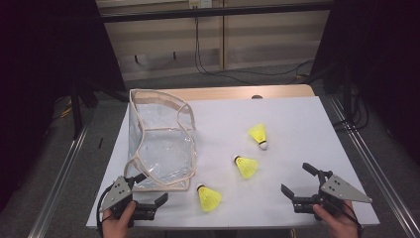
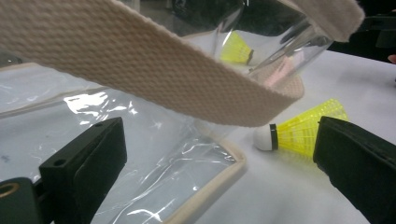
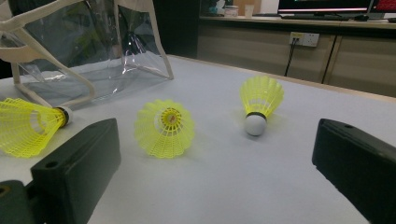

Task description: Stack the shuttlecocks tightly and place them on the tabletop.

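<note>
Sitting open-mouthed, the clear bag (image 1: 163,144) lies just ahead of the left gripper (image 1: 148,191), whose jaws stand apart with nothing between them; the bag's near handle (image 2: 154,70) hangs just above the jaw line, the bag's edge below. Three shuttlecocks lie loose on the table (image 1: 297,114): the near one (image 1: 209,197) just right of the left gripper, the middle one (image 1: 246,166) and the far one (image 1: 259,135) ahead and to the left of the right gripper (image 1: 299,181), which is also spread wide and empty.

Risks, as judged:
- Bag is limp film; a pinch on the handle alone may let the mouth sag shut.
- Left jaw closing could snag film as well as handle and drag the bag across the near shuttlecock.
- Shuttlecocks are light and round-nosed; a skirt grip may crush it, a glancing touch may roll it away.

View notes: left gripper view gives the handle's height over the jaws. Right gripper view shows the middle shuttlecock's (image 3: 164,127) skirt facing the jaws and the far one (image 3: 260,103) standing cork down. High view gives overall spacing.
</note>
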Action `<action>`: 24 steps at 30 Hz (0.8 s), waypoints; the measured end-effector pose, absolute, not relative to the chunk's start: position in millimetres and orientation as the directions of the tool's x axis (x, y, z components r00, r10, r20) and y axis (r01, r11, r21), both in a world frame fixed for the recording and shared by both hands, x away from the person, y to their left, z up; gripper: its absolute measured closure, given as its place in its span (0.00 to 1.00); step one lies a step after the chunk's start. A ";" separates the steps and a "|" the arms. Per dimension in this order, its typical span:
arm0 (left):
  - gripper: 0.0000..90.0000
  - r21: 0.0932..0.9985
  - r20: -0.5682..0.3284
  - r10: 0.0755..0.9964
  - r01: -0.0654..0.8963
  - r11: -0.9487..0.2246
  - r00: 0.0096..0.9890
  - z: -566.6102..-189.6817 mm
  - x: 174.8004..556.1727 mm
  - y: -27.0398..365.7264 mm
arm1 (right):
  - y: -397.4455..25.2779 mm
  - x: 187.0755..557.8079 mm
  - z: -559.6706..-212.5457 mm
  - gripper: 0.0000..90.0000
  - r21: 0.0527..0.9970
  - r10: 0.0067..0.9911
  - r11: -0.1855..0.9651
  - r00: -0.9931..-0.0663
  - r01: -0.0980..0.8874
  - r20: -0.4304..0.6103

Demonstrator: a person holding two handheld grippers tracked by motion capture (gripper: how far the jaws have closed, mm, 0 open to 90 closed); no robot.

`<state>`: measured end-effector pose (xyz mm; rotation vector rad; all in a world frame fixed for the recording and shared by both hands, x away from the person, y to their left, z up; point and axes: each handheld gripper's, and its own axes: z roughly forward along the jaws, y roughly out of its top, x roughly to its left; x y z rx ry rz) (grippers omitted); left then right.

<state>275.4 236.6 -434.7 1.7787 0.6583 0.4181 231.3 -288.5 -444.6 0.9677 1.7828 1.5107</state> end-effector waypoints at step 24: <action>0.00 0.916 -0.082 0.514 0.268 -0.297 0.854 -439.6 273.2 215.9 | -283.7 233.2 -444.5 0.01 0.985 0.821 0.097 -0.571 0.140 0.000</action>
